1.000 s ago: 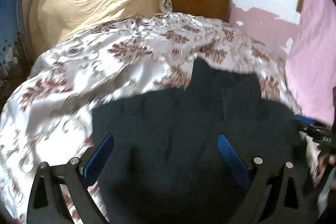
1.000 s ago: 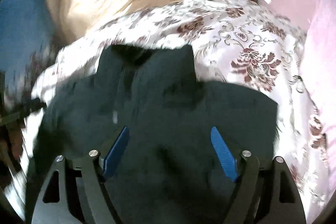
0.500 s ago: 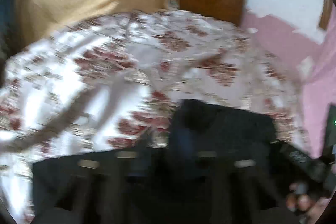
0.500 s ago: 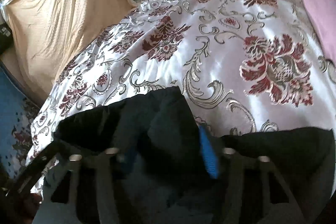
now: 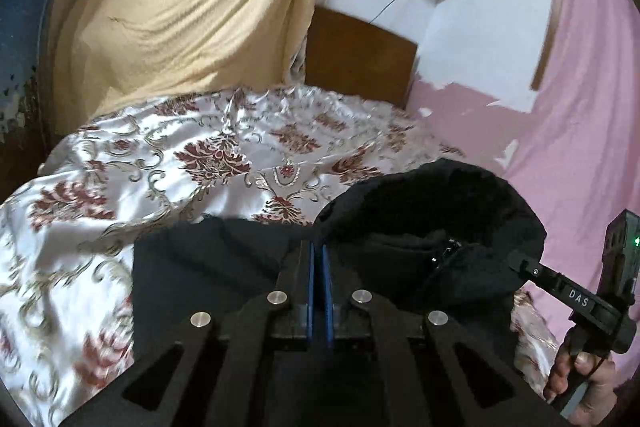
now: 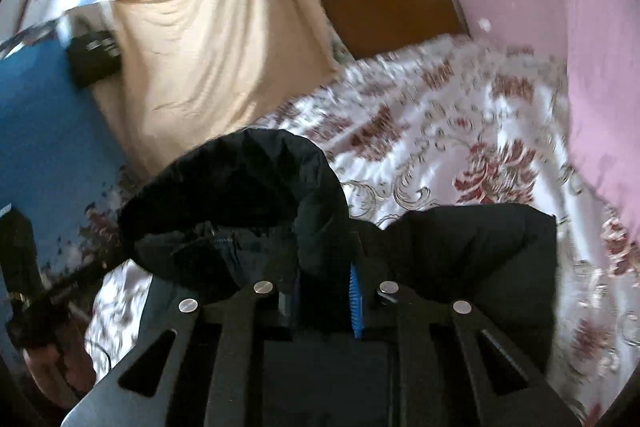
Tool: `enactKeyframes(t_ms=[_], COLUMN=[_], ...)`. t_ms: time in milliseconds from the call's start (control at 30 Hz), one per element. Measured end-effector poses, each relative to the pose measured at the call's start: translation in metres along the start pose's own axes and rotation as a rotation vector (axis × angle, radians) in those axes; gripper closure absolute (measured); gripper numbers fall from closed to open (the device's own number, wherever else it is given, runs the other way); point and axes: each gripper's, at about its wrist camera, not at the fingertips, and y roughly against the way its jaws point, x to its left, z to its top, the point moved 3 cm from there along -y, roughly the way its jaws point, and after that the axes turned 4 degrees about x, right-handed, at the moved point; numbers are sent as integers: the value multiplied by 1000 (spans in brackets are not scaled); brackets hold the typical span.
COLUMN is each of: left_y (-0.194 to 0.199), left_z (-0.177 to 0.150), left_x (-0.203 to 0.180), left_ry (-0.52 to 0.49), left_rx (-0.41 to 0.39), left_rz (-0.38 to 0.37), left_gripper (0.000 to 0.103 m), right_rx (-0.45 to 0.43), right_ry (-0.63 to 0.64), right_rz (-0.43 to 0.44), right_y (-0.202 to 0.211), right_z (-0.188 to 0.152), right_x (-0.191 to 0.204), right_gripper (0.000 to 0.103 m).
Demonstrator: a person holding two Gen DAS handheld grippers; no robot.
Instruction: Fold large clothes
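Note:
A black hooded jacket (image 5: 420, 211) lies across the flowered bedspread (image 5: 200, 163), its upper part raised off the bed. My left gripper (image 5: 318, 255) is shut, blue pads together, with their tips pinching the jacket's edge beside the hood. In the right wrist view the hood (image 6: 240, 187) bulges up on the left and a shoulder panel (image 6: 480, 259) stands on the right. My right gripper (image 6: 326, 267) is closing its jaws on a thick fold of the jacket that fills the gap between the pads. The right tool's black arm (image 5: 576, 301) and the hand holding it (image 5: 580, 375) show at the far right.
A brown headboard (image 5: 356, 55) stands at the far end of the bed. A cream cloth (image 5: 192, 7) hangs to its left and a pink drape (image 5: 580, 107) runs along the right side. A blue wall (image 6: 40, 131) lies left of the bed.
Both grippers went from wide open above the flat jacket to closed on it. Both rose, lifting the collar and hood off the bedspread, so more of the room shows.

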Motion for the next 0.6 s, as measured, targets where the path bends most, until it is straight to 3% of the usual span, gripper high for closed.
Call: enactKeyframes(t_ms=[133,267,367,600], left_y=[51,70,64,16], left_z=[-32,-69,-92,-129], left_x=[-2,6,12,31], left_ry=[-31,-12,1,38], left_rx=[-37,-12,24,143], left_rz=[-34,-58,-53,17], left_gripper=[99,99,100,101], right_rx=[-53,-59,-16,79], right_ry=[60,127,171,209], right_rz=[15,-5,-42,-100], right_y=[58,91,93,59], right_z=[-33,-71,-99,-117], right_x=[11,15,11,-6], right_gripper=[86,87,88,89])
